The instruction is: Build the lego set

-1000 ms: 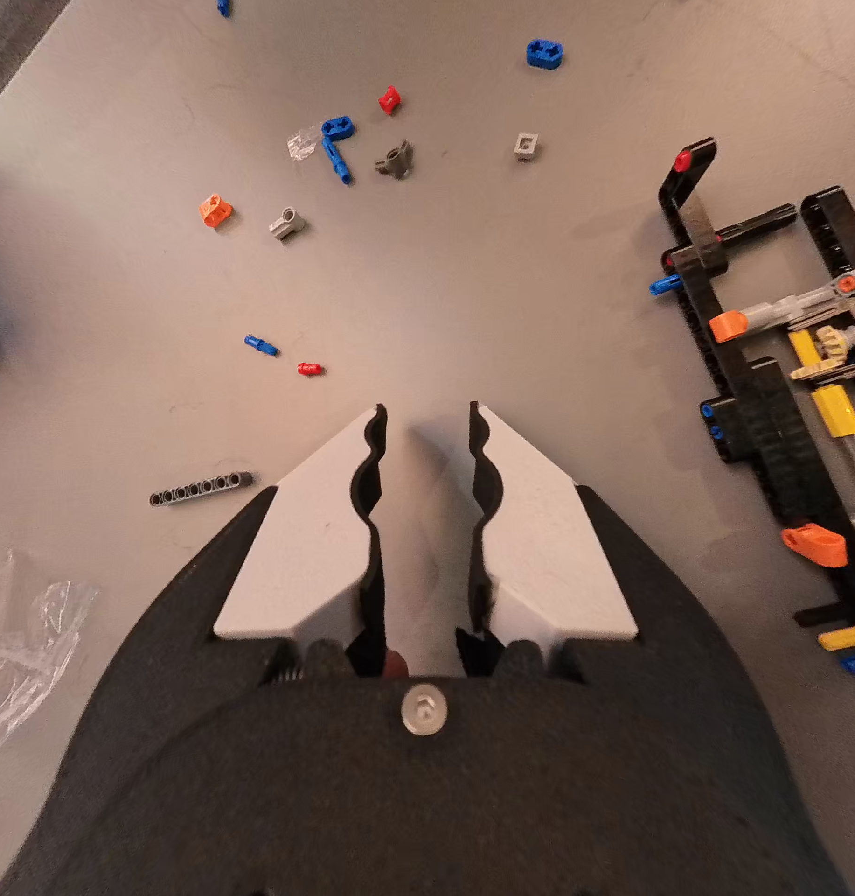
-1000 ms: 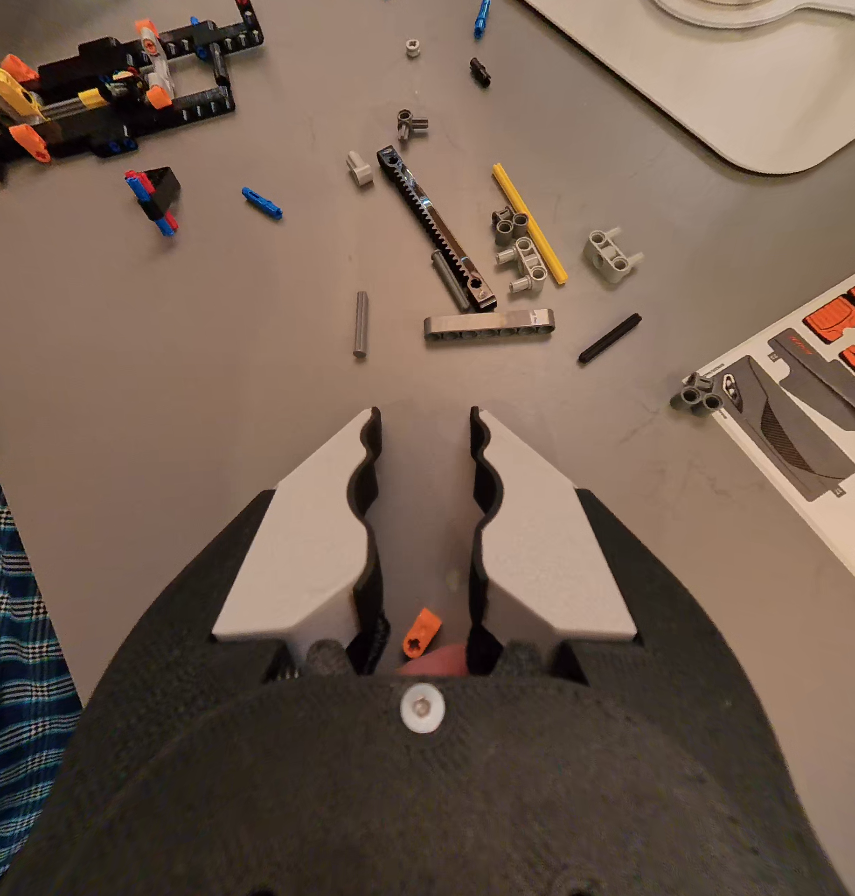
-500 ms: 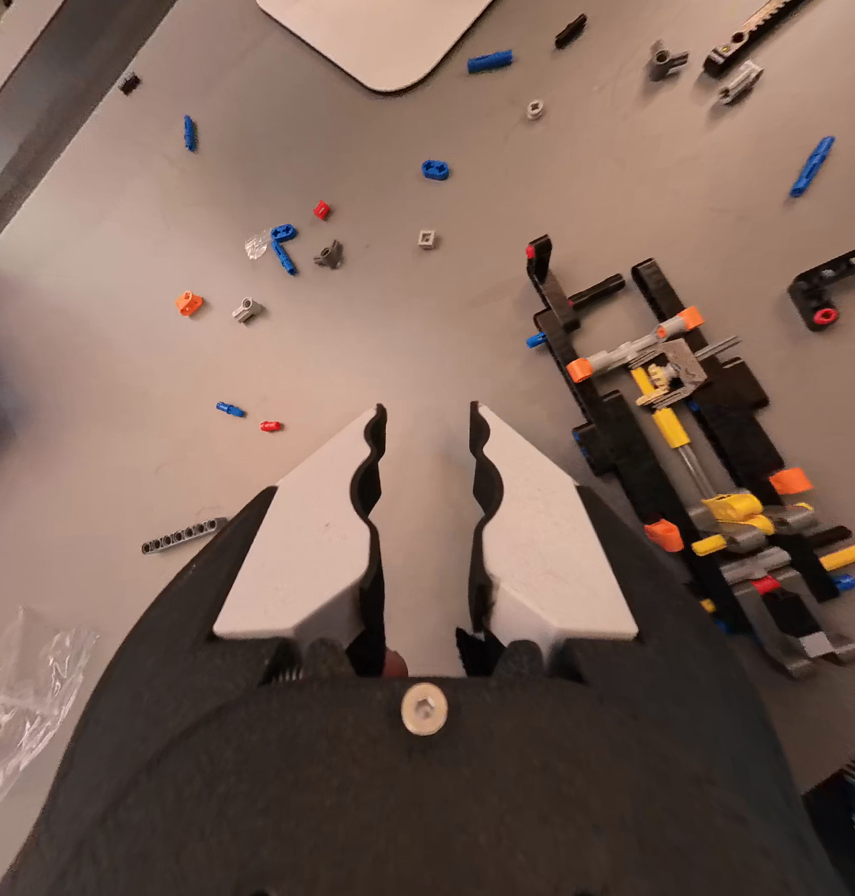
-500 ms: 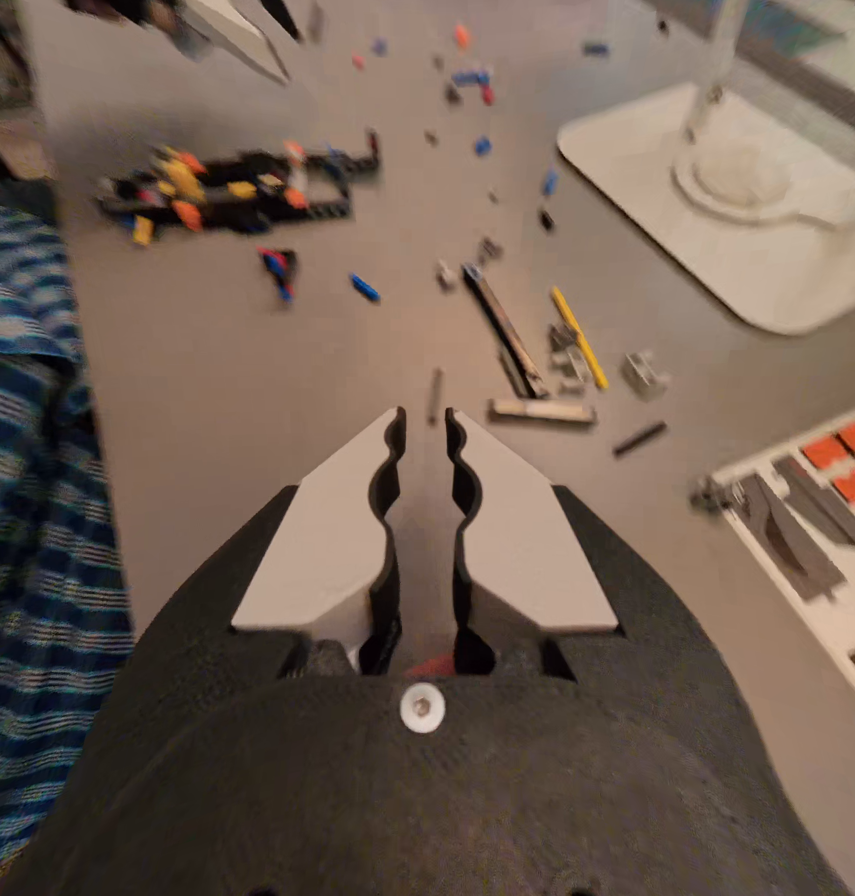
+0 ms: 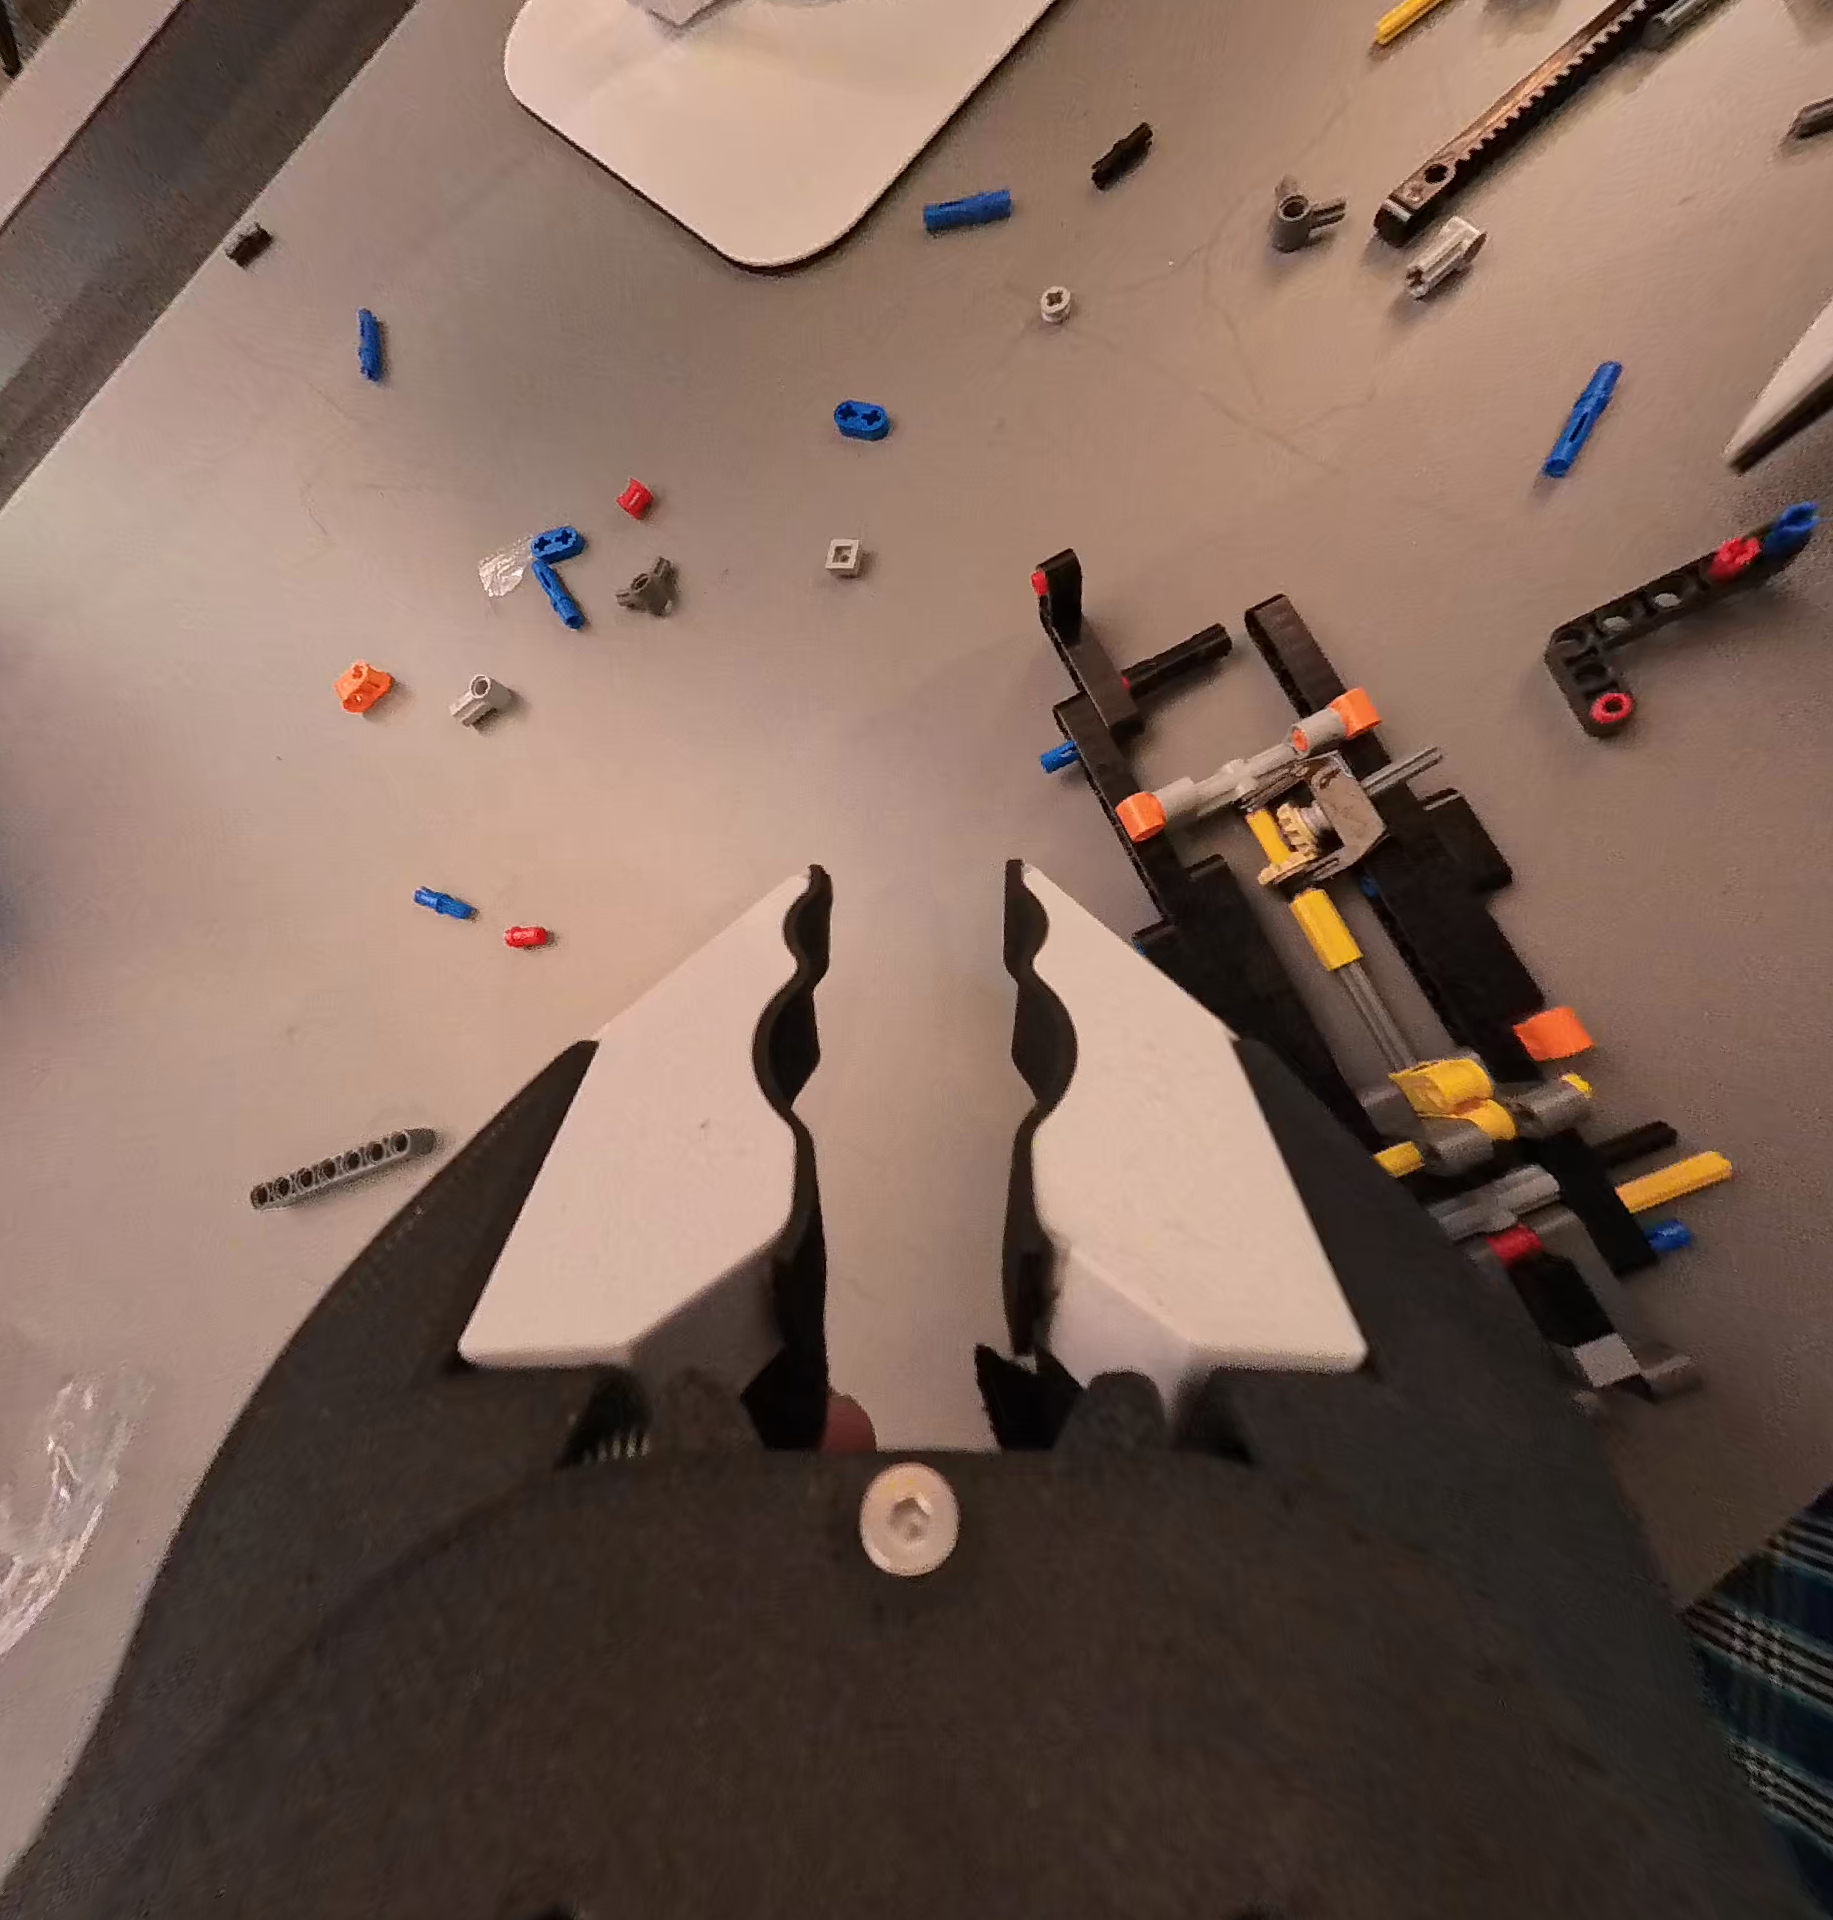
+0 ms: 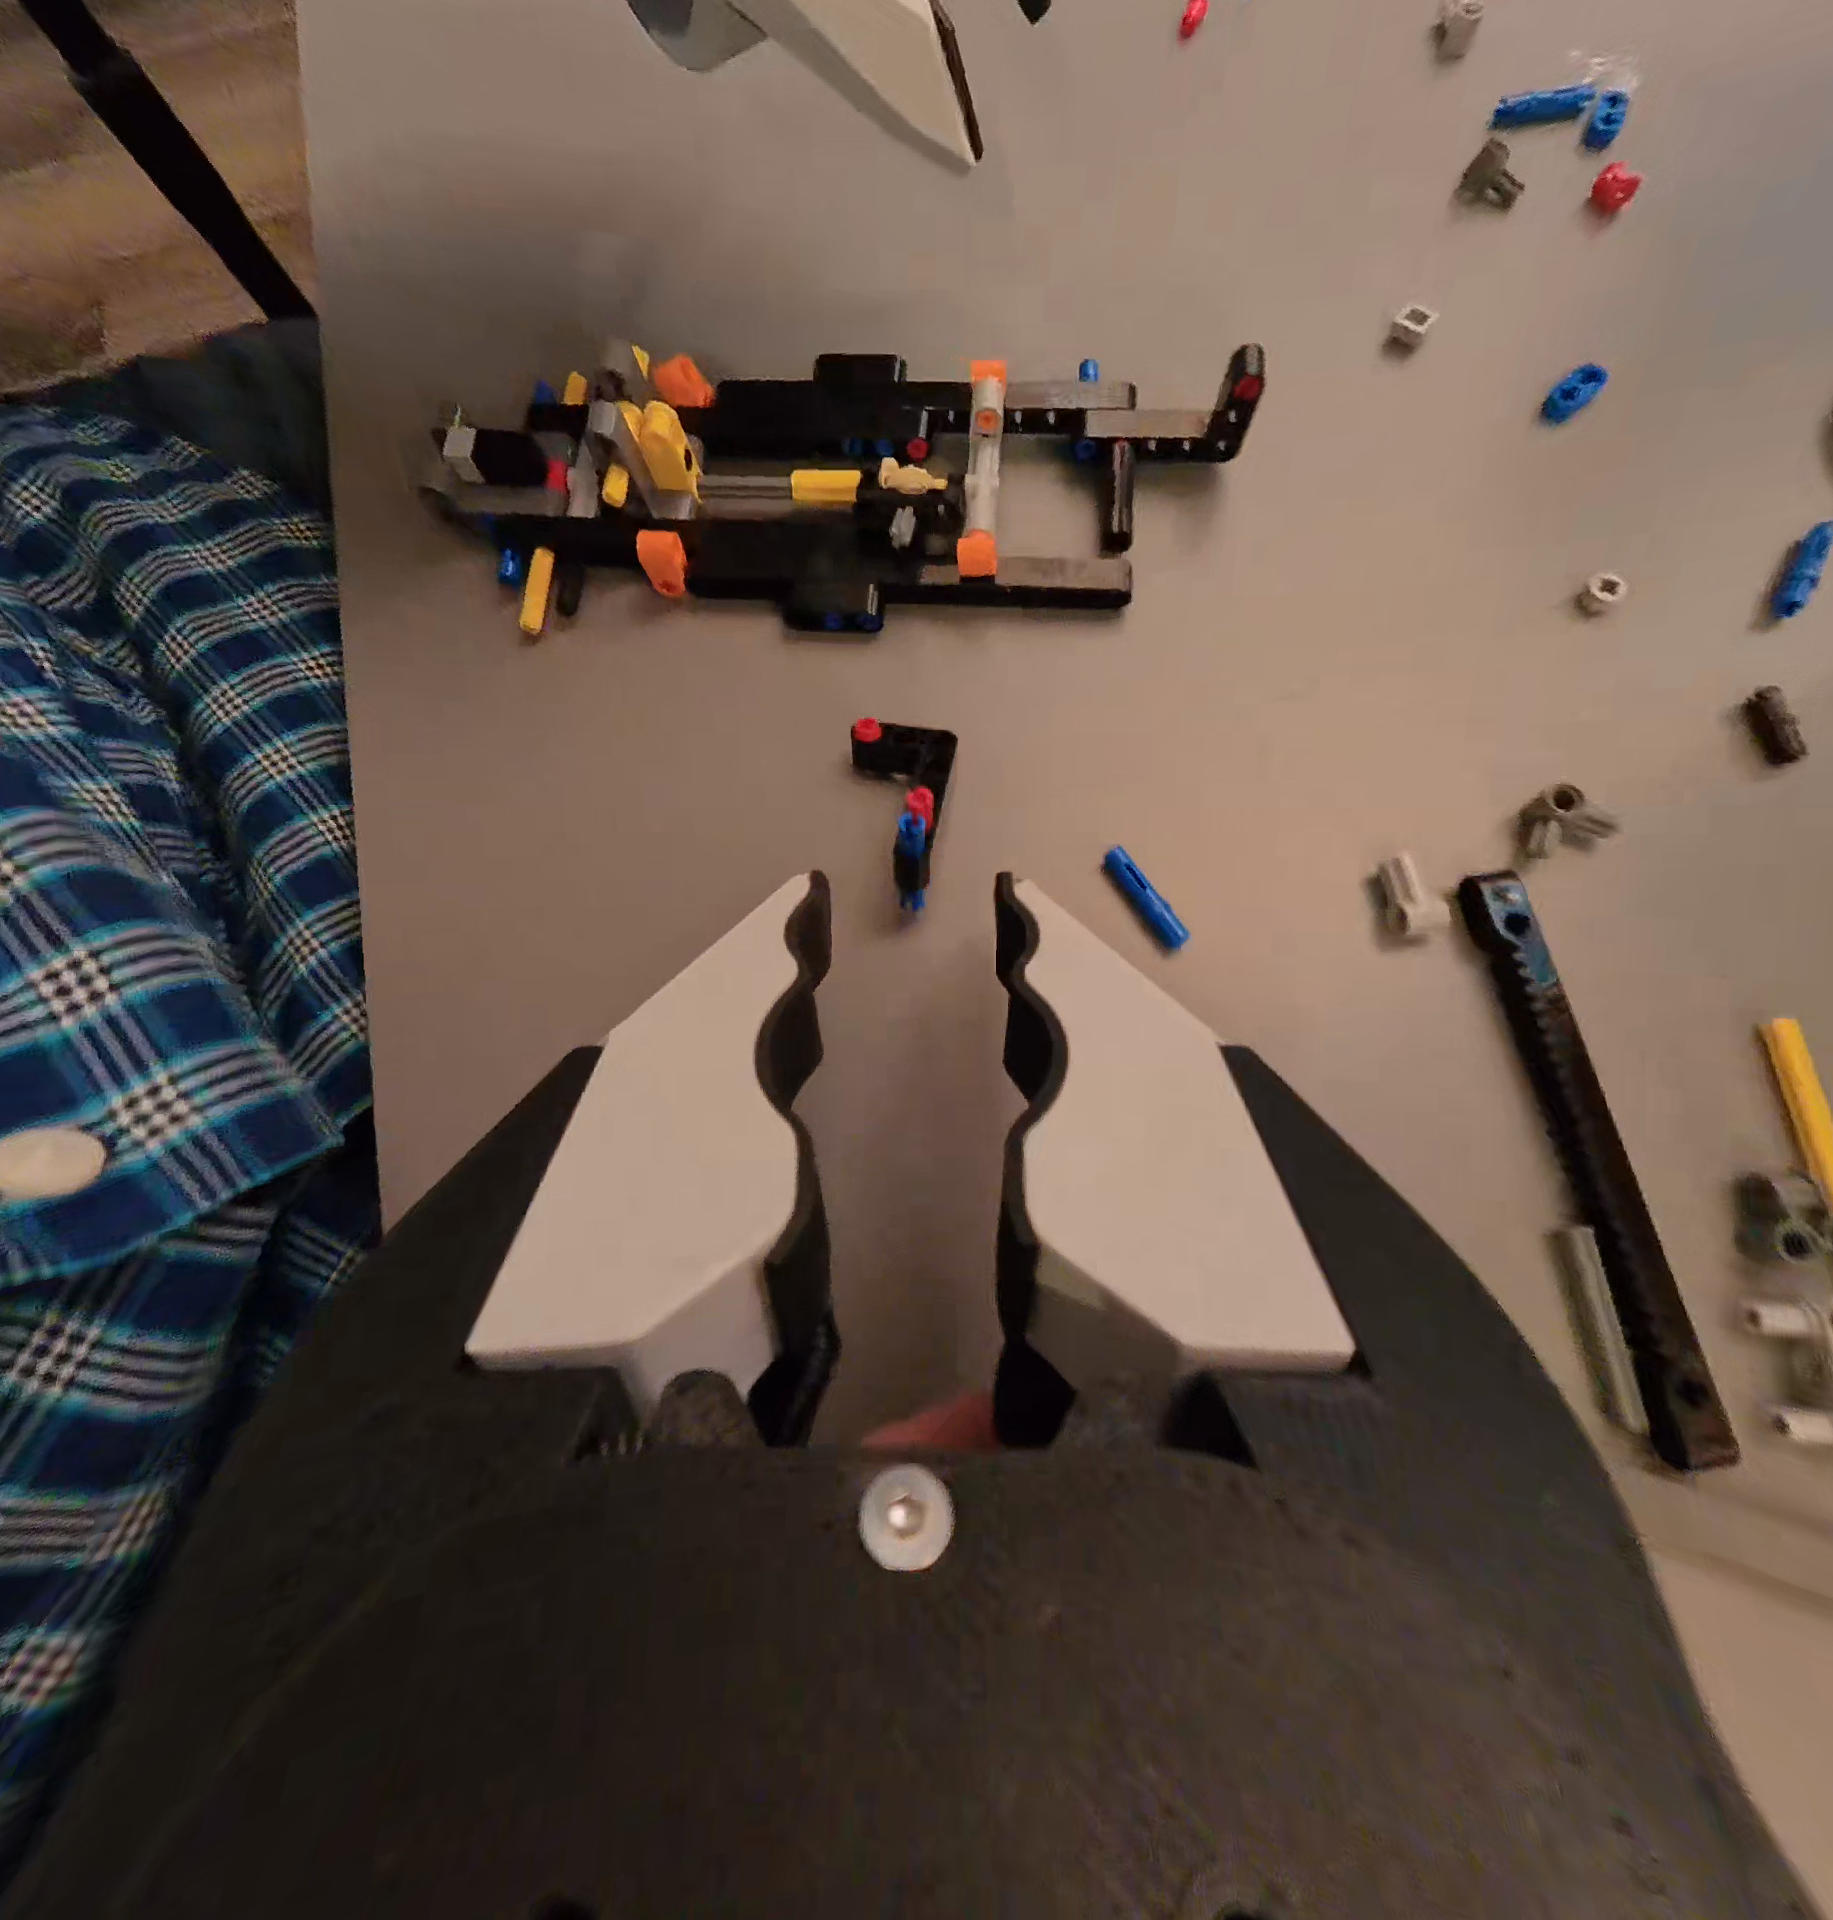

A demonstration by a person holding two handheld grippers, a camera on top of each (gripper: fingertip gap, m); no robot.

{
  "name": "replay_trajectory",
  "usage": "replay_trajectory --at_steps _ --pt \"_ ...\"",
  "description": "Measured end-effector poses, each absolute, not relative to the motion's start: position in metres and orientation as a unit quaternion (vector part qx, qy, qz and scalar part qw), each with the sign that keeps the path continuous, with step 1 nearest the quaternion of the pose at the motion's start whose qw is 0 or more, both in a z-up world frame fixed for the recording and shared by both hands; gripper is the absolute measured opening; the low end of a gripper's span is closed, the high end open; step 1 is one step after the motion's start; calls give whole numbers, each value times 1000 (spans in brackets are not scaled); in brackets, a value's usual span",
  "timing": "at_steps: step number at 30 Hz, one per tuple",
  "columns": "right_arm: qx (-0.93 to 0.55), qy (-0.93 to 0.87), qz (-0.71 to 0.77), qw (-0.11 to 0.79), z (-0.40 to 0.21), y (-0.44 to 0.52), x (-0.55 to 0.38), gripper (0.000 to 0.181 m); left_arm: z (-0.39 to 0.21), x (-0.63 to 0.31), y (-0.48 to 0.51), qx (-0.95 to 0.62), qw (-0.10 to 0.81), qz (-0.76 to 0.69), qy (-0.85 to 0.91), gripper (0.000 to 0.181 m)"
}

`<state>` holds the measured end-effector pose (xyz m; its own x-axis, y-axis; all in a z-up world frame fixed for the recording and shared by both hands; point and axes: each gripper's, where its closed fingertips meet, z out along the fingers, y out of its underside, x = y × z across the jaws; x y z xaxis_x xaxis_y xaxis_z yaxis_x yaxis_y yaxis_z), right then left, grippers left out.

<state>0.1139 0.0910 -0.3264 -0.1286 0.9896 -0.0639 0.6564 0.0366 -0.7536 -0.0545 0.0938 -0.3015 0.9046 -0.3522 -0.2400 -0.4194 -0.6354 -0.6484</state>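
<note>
Both grippers are hanging spread and empty. The right gripper point(image 6: 904, 883) is lining up on the black L-shaped beam point(image 6: 907, 774), lying just this side of the half-built chassis point(image 6: 839, 488); next it likely needs lowering and pinching it. The left gripper point(image 5: 910, 878) is hovering beside the chassis. A blue pin point(image 6: 1146, 897) is lying near the beam, possibly crowding the grasp.

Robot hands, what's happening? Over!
Left gripper open, empty. Right gripper open, empty, facing black L-piece. Chassis flat on table. Nothing in the way.
</note>
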Motion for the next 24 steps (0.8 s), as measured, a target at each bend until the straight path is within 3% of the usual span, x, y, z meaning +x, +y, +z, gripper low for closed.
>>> replay_trajectory --at_steps 6,24 --pt "-612 -673 335 247 -333 92 101 5 -300 -51 91 -902 375 39 210 32" --pt "-631 -590 452 223 -297 107 92 5 -278 7 91 -868 418 -16 267 32"
